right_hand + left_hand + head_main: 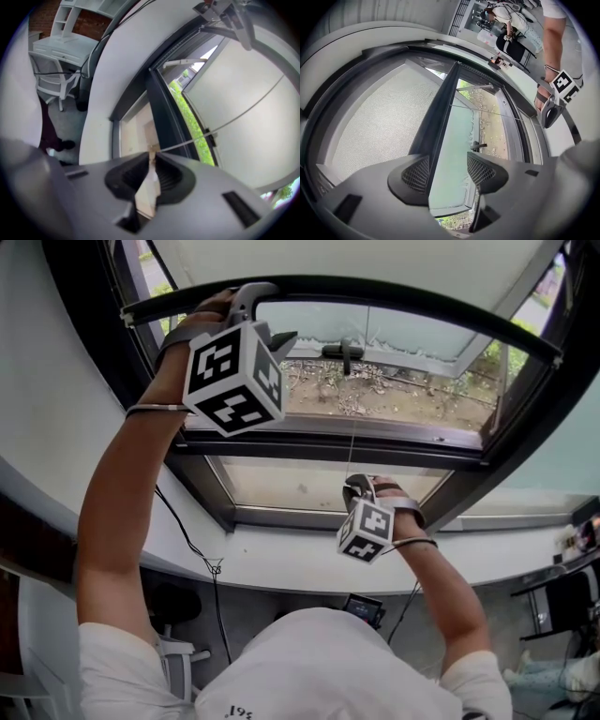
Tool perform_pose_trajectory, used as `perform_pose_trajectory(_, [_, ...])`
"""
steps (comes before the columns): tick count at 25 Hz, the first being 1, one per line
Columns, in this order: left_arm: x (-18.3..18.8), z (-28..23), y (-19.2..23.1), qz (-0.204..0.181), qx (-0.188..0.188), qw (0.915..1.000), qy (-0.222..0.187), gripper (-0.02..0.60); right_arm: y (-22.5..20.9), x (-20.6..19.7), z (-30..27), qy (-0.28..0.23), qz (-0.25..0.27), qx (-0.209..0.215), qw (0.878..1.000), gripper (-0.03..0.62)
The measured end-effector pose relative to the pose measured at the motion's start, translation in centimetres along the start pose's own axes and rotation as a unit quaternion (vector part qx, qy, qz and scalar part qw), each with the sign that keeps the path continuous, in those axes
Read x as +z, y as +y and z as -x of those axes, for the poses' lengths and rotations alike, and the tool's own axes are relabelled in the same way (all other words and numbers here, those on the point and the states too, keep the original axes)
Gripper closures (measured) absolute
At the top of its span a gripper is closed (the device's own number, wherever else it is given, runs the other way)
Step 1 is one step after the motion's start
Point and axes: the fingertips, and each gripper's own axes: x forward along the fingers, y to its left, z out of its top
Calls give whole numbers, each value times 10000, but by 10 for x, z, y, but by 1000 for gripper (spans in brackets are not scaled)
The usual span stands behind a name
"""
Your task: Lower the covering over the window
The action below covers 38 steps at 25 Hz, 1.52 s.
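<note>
A pale roller blind [375, 263] hangs at the top of the window and ends in a dark bottom bar [422, 298]. My left gripper [279, 313] is raised at the bar's left end. In the left gripper view the bar [440, 122] runs between the jaws of that gripper [447, 171], against the left pad [415, 173]; glass shows between the bar and the other pad. A thin pull cord [352, 427] drops from the bar to my right gripper [354, 486], which is lower, at mid-window. The right gripper [152, 171] is shut on the cord's beige end, with the cord [225, 124] stretched taut.
The window sash is tilted open, and its handle [345, 352] stands behind the cord. A white sill [281, 563] runs below, with a black cable [187, 531] across it. A white chair [54, 79] and a desk stand on the floor to the left, and another desk [562, 587] to the right.
</note>
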Motion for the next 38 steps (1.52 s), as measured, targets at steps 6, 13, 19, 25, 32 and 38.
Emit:
perform_pose_trajectory(6, [-3,-1,-9,-44,-188,9998,100,331,4,-4,0,-264,-426,-125,9987,545])
perform_pose_trajectory(13, [-13,-6,-41,38,-692,9973,242,332,25,-29,-9,-240,-1146,105,9931,545])
perform_pose_trajectory(19, [-18,-9,-65,267,-871,9957,168,333,37,-50,-18,-243,-1805,112,9832,545])
perform_pose_trajectory(25, [-21,-10,-73,327,-925,9950,211,331,28,-60,-24,-314,-2429,-106,9695,545])
perform_pose_trajectory(32, [-26,-12,-84,281,-957,9946,284,331,15,-66,-22,-342,-2603,-241,9646,485])
perform_pose_trajectory(38, [-35,-17,-119,305,-1326,9897,442,331,-15,-63,-3,-546,-2435,-597,9665,485])
